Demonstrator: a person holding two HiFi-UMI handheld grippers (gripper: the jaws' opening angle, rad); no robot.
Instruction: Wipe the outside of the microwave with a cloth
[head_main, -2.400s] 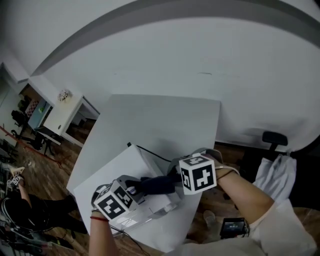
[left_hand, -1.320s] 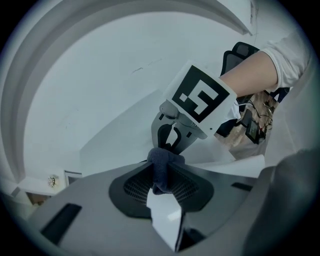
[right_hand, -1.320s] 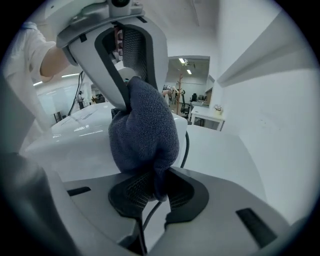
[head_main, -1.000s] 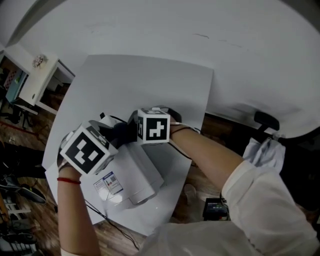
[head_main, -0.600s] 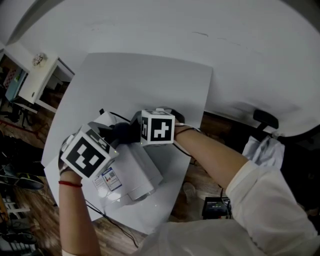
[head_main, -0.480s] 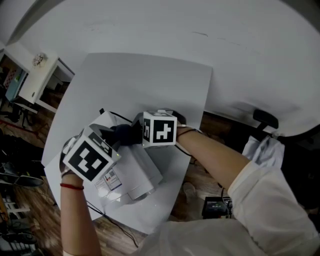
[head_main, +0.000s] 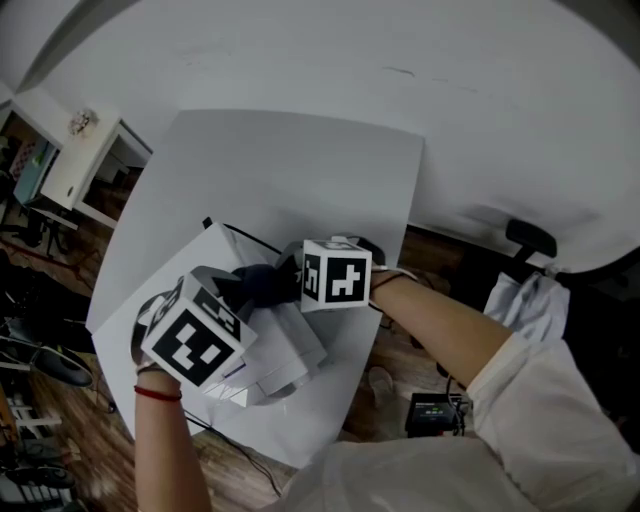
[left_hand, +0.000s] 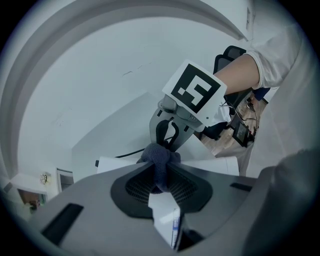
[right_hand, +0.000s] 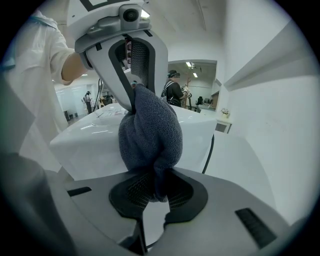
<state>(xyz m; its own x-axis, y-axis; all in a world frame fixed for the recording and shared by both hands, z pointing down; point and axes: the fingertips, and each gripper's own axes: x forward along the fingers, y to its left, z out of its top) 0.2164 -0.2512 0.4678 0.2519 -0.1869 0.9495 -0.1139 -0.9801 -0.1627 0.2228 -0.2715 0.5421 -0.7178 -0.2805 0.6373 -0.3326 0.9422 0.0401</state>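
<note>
A white microwave (head_main: 287, 352) sits on the near part of a white table (head_main: 300, 170). A dark blue-grey cloth (head_main: 262, 284) is bunched on top of it, stretched between both grippers. My left gripper (head_main: 240, 295) comes from the lower left and is shut on one end of the cloth (left_hand: 159, 161). From the right, my right gripper (head_main: 288, 285) pinches the other end, a thick wad of cloth (right_hand: 150, 135). In the left gripper view the right gripper (left_hand: 171, 135) faces me just past the cloth. The microwave's glossy top (right_hand: 95, 137) lies right behind the wad.
A black power cord (head_main: 252, 236) runs from the microwave's back across the table. Right of the table's edge stand a black office chair (head_main: 528, 243) and a small black device (head_main: 430, 414) on the wooden floor. A white cabinet (head_main: 82, 150) stands at far left. People (right_hand: 175, 93) stand in the distance.
Both grippers have slid together with the cloth across the microwave top, toward the lower right in the head view. Both still grip the cloth.
</note>
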